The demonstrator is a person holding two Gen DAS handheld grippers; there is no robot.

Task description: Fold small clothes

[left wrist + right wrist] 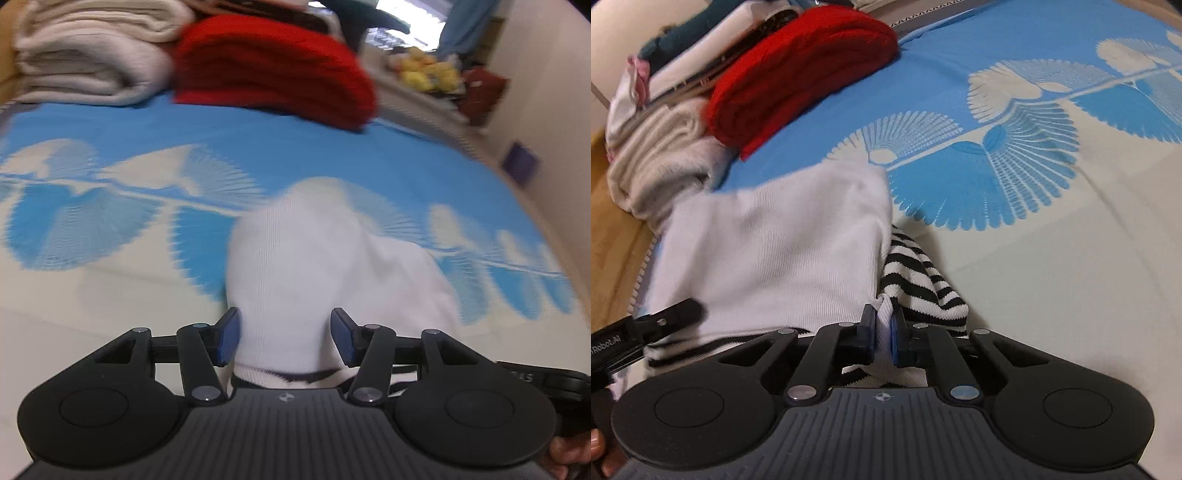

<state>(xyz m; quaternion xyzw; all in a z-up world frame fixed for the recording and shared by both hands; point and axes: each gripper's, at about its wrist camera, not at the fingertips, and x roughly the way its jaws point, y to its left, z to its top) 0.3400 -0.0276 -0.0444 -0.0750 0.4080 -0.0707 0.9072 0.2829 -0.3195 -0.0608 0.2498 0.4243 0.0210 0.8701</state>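
A small white garment (pixel 295 266) with black-and-white striped trim lies on the blue and cream patterned bedspread (pixel 110 295). My left gripper (pixel 286 338) is open, its blue pads either side of the white cloth, which runs between the jaws. In the right wrist view the same white garment (pixel 768 254) spreads to the left, with its striped part (pixel 923 280) to the right. My right gripper (pixel 883 334) is shut on a pinched edge of the white cloth. The left gripper's fingers (pixel 676 312) show at the lower left of that view.
A folded red knit (pixel 273 70) and a folded cream blanket (pixel 92 55) lie at the far side of the bed, with more stacked clothes (pixel 683 55) behind. A wall (pixel 554 110) and a shelf with yellow items (pixel 428 70) stand to the right.
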